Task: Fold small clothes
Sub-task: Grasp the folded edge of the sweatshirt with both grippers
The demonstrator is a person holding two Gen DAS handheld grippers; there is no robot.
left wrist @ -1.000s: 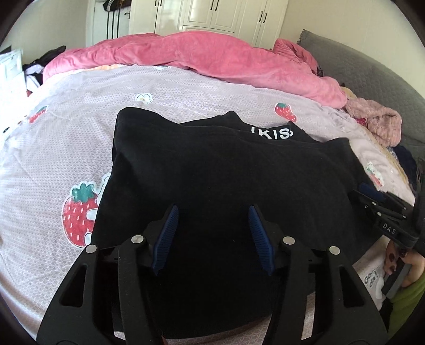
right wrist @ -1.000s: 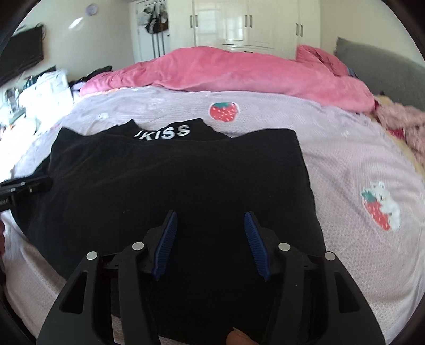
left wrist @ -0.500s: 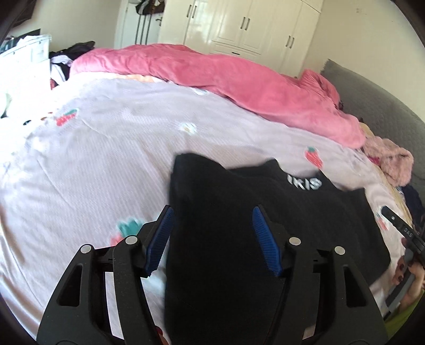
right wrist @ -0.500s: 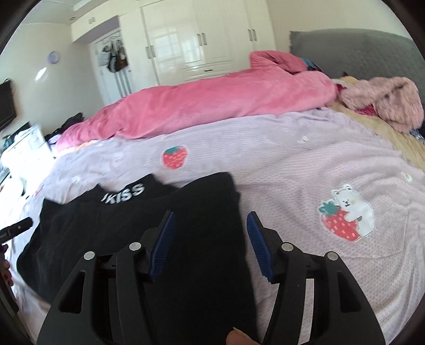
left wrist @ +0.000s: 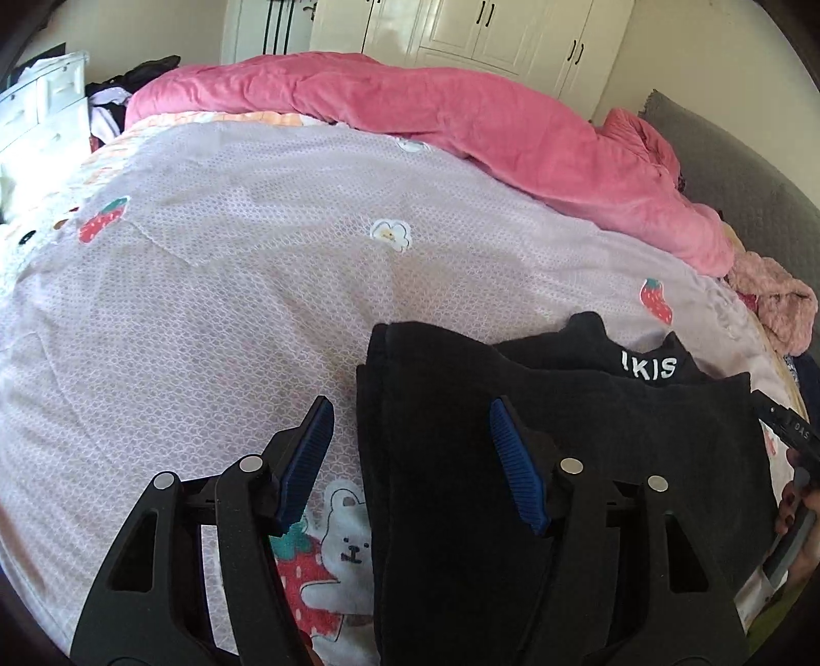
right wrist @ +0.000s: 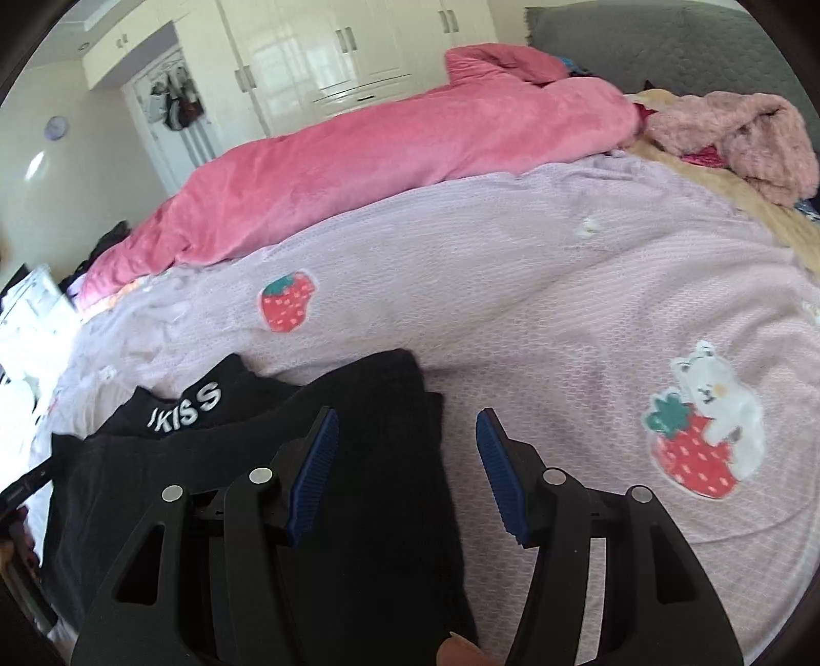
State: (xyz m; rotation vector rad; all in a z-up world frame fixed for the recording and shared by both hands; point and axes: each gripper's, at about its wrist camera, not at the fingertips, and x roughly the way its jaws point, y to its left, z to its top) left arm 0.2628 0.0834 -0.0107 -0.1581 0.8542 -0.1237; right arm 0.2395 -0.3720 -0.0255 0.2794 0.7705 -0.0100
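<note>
A bed [left wrist: 256, 287] is covered by a lilac sheet printed with strawberries and bears. A folded black garment [left wrist: 538, 461] lettered in white is laid on it. A pink duvet [left wrist: 461, 118] is heaped along the far edge, and a pink fuzzy garment [right wrist: 738, 133] is bunched near the grey headboard [right wrist: 666, 46].

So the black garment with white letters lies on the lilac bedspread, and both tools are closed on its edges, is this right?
Not quite. The black garment does lie on the lilac bedspread, but neither tool grips it: the left tool and right tool stand open above its side edges, as both wrist views show.
</note>
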